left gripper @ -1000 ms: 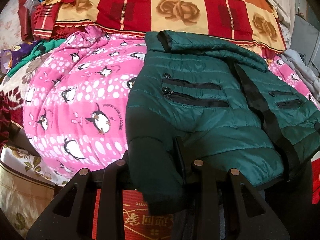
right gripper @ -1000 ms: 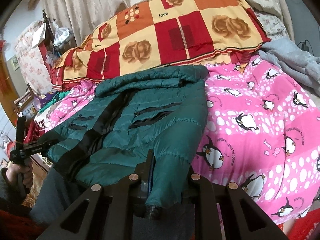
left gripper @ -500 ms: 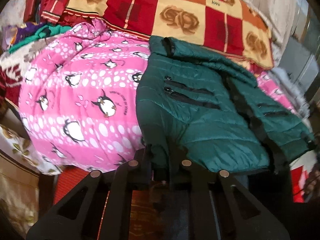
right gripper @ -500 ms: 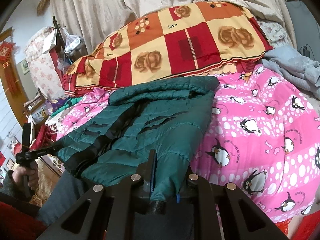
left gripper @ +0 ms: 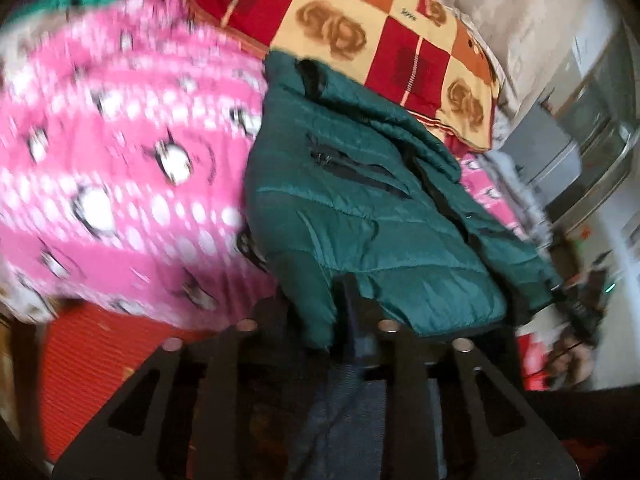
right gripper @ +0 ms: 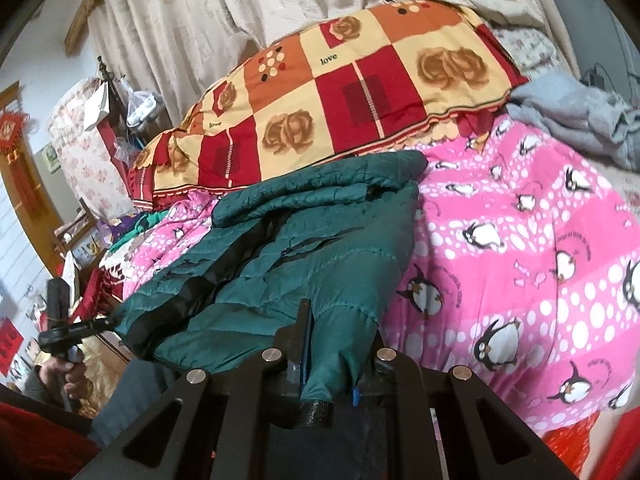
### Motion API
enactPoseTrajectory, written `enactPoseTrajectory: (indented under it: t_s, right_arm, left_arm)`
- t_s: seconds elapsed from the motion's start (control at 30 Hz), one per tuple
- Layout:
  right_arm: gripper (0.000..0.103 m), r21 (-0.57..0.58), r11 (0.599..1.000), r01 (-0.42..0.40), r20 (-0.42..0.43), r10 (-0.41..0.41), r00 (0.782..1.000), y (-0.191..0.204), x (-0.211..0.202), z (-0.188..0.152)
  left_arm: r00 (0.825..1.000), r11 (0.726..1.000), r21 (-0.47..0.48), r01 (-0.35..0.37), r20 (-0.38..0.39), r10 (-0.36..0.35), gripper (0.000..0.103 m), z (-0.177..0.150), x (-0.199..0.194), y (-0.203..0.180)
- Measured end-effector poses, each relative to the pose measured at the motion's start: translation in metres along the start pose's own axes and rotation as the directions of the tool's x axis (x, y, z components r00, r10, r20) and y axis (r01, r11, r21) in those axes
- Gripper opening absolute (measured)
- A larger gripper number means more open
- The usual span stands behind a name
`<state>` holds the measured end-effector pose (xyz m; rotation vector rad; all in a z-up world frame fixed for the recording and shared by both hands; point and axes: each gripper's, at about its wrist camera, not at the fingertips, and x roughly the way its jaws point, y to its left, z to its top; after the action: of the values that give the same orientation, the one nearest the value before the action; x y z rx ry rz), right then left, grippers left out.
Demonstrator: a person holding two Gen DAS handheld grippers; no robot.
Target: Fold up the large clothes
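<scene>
A dark green puffer jacket lies front up on a pink penguin blanket, its hem at the bed's near edge. In the blurred left wrist view one sleeve hangs between the fingers of my left gripper; the jaws are opening and a dark gap shows beside the sleeve. My right gripper is shut on the other sleeve of the jacket just above its black cuff. The right wrist view also catches the left gripper at the far left, held in a hand.
A red and cream checked quilt is piled behind the jacket. A grey garment lies at the back right. Furniture and bags crowd the left side of the bed. A red mat covers the floor below the bed edge.
The left gripper closed in on the sleeve, then widened again, while swinging and rolling so the bed now looks tilted and blurred. The right gripper kept its grip and shifted slightly.
</scene>
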<state>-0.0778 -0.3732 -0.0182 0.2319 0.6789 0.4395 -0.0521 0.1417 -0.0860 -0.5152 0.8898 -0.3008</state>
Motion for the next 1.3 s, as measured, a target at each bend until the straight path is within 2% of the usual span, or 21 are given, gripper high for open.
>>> enactPoseTrajectory:
  t_s: [0.03, 0.07, 0.1, 0.17, 0.27, 0.33, 0.4, 0.47, 0.53, 0.6, 0.63, 0.67, 0.7, 0.73, 0.77, 0.8, 0.97, 1.3]
  right_arm:
    - [0.013, -0.002, 1.0, 0.002, -0.002, -0.002, 1.0, 0.0, 0.0, -0.001]
    - [0.013, -0.003, 1.0, 0.001, -0.003, -0.001, 1.0, 0.0, 0.0, -0.001]
    - [0.013, -0.002, 1.0, 0.0, -0.005, 0.0, 1.0, 0.0, 0.001, -0.001]
    - [0.013, 0.002, 1.0, 0.0, -0.01, 0.0, 1.0, -0.001, 0.002, -0.001]
    - [0.013, 0.001, 1.0, 0.005, -0.015, -0.005, 1.0, 0.001, 0.003, -0.001]
    - [0.013, 0.004, 1.0, 0.006, -0.017, -0.006, 1.0, 0.0, 0.004, 0.0]
    - [0.013, 0.006, 1.0, 0.007, -0.018, -0.007, 1.0, 0.0, 0.004, 0.0]
    - [0.013, 0.001, 1.0, 0.009, -0.02, -0.009, 1.0, 0.0, 0.004, 0.0]
    - [0.013, 0.001, 1.0, 0.007, -0.019, -0.007, 1.0, 0.0, 0.004, 0.0]
    - [0.013, -0.001, 1.0, 0.008, -0.019, -0.008, 1.0, 0.0, 0.005, 0.0]
    - [0.013, 0.001, 1.0, 0.008, -0.018, -0.008, 1.0, 0.0, 0.004, 0.0]
    - [0.013, 0.0, 1.0, 0.007, -0.015, -0.007, 1.0, 0.0, 0.005, 0.0]
    - [0.013, -0.003, 1.0, 0.008, -0.015, -0.008, 1.0, 0.0, 0.004, 0.0]
    - [0.013, -0.003, 1.0, 0.008, -0.016, -0.008, 1.0, 0.0, 0.004, 0.0]
    - [0.013, -0.004, 1.0, 0.008, -0.016, -0.008, 1.0, 0.0, 0.004, 0.0]
    - [0.013, -0.008, 1.0, 0.009, -0.015, -0.009, 1.0, 0.001, 0.004, 0.0]
    - [0.013, -0.056, 0.998, 0.027, 0.001, -0.027, 1.0, 0.009, -0.001, 0.001]
    - [0.012, -0.097, 0.995, -0.017, 0.05, 0.021, 0.999, 0.012, -0.038, 0.004]
  left_arm:
    - [0.999, 0.998, -0.029, 0.047, -0.017, -0.047, 0.05, 0.002, 0.002, 0.006]
    - [0.993, 0.992, -0.059, 0.112, -0.028, -0.114, 0.058, 0.007, 0.005, 0.013]
    - [0.99, 0.988, -0.075, 0.136, -0.032, -0.139, 0.068, 0.011, 0.007, 0.018]
    - [0.988, 0.983, -0.116, 0.142, -0.045, -0.149, 0.068, 0.023, 0.015, 0.031]
    - [0.973, 0.961, -0.187, 0.201, -0.074, -0.218, 0.068, 0.039, 0.034, 0.052]
    - [0.968, 0.962, -0.193, 0.192, -0.125, -0.218, 0.068, 0.044, 0.05, 0.06]
    - [0.952, 0.955, -0.206, 0.212, -0.177, -0.249, 0.068, 0.042, 0.063, 0.066]
    - [0.94, 0.942, -0.24, 0.236, -0.189, -0.284, 0.068, 0.038, 0.067, 0.067]
    - [0.929, 0.933, -0.214, 0.289, -0.174, -0.328, 0.067, 0.038, 0.059, 0.059]
    - [0.907, 0.922, -0.181, 0.343, -0.191, -0.375, 0.067, 0.033, 0.052, 0.043]
    - [0.905, 0.924, -0.16, 0.348, -0.199, -0.375, 0.067, 0.031, 0.05, 0.036]
    - [0.915, 0.935, -0.124, 0.333, -0.197, -0.352, 0.067, 0.029, 0.045, 0.029]
    - [0.93, 0.946, -0.1, 0.307, -0.18, -0.321, 0.057, 0.029, 0.041, 0.025]
    - [0.949, 0.96, -0.078, 0.27, -0.149, -0.279, 0.028, 0.03, 0.036, 0.023]
    - [0.958, 0.966, -0.072, 0.248, -0.132, -0.255, 0.017, 0.03, 0.032, 0.023]
    - [0.963, 0.968, -0.074, 0.238, -0.109, -0.245, 0.012, 0.031, 0.027, 0.022]
    - [0.979, 0.98, 0.001, 0.198, -0.041, -0.198, 0.009, 0.022, 0.003, 0.002]
    - [0.971, 0.972, 0.052, 0.23, 0.055, -0.233, 0.009, 0.011, -0.052, -0.015]
